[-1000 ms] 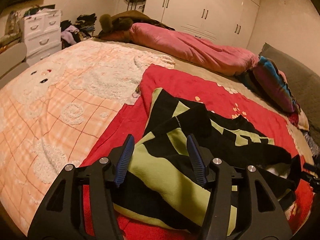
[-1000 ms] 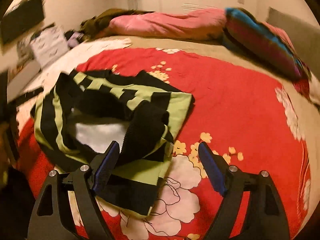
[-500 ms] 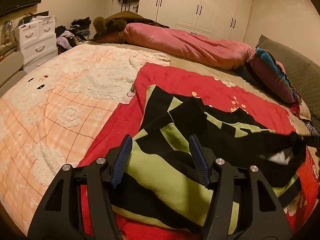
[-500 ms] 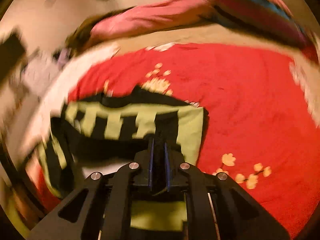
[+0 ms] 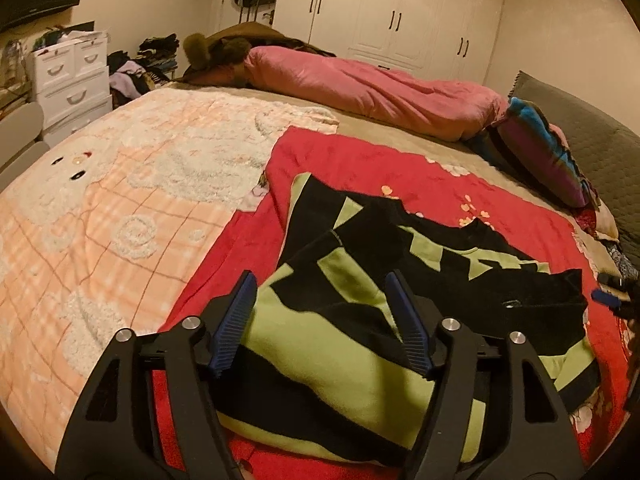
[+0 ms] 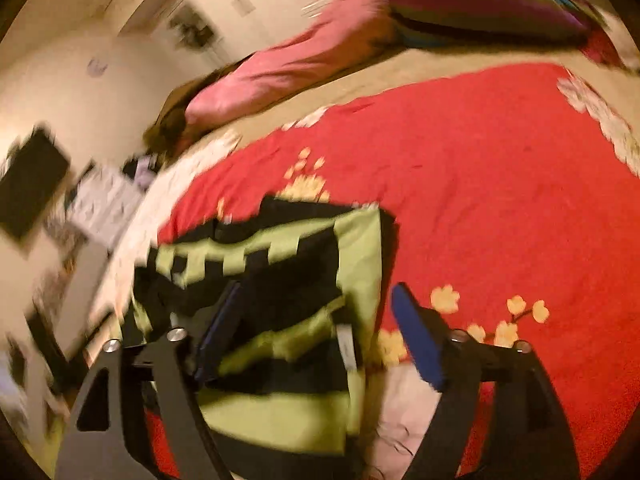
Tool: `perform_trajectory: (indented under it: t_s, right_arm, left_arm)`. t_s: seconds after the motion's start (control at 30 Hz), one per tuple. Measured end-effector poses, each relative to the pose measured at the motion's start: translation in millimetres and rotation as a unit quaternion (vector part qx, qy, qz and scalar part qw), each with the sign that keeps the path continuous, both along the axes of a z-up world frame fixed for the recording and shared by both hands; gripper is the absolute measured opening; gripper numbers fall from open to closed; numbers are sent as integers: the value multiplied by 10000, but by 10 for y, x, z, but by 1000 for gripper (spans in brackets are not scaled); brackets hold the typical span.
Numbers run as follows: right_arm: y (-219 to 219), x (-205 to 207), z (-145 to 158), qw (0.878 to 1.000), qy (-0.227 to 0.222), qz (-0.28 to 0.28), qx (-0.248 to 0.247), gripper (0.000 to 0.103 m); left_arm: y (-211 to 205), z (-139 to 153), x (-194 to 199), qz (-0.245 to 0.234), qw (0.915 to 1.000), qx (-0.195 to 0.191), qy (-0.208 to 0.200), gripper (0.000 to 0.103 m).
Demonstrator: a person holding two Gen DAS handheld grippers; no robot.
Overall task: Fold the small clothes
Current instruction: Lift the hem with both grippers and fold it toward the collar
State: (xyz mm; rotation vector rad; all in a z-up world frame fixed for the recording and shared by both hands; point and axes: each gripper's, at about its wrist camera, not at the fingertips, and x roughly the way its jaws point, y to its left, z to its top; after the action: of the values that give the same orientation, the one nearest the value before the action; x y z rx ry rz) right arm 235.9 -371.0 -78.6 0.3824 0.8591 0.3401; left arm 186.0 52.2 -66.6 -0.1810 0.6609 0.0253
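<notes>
A black and lime-green striped garment (image 5: pixel 440 252) lies crumpled on the red flowered blanket (image 5: pixel 360 160). My left gripper (image 5: pixel 320 280) hovers over its near left part. Its jaws are opening, with fabric below the gap and neither pad pressing on it. In the blurred, tilted right wrist view the garment (image 6: pixel 360 248) lies folded over. My right gripper (image 6: pixel 316 288) is above the garment's right edge, and its jaws are opening off the cloth, holding nothing. One of its blue pads (image 5: pixel 606 296) shows at the right edge of the left wrist view.
A peach bear blanket (image 5: pixel 120 200) covers the bed's left half. A pink duvet (image 5: pixel 380 88) and a striped pillow (image 5: pixel 540 148) lie along the far side. White drawers (image 5: pixel 72 76) and clothes piles stand at left. Wardrobe doors (image 5: pixel 400 12) fill the back wall.
My right gripper closed over the garment, then opened again while rolling and shifting sideways. The garment's white inside is now covered by a folded-over flap. My left gripper's jaws widened a little.
</notes>
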Motion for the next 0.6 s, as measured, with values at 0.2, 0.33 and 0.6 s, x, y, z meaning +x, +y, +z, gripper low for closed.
perform_trajectory:
  t_s: [0.2, 0.33, 0.6]
  right_arm:
    - [188, -126, -89, 9979, -72, 408, -496, 81]
    - [218, -96, -60, 9981, -82, 393, -460, 85]
    - [340, 25, -67, 9953, -53, 567, -789, 87]
  left_arm:
    - [-34, 49, 231, -373, 9986, 301, 220, 79]
    - [-168, 0, 405, -585, 9948, 685, 480, 80]
    - [-385, -231, 644, -1036, 9849, 1067, 882, 80]
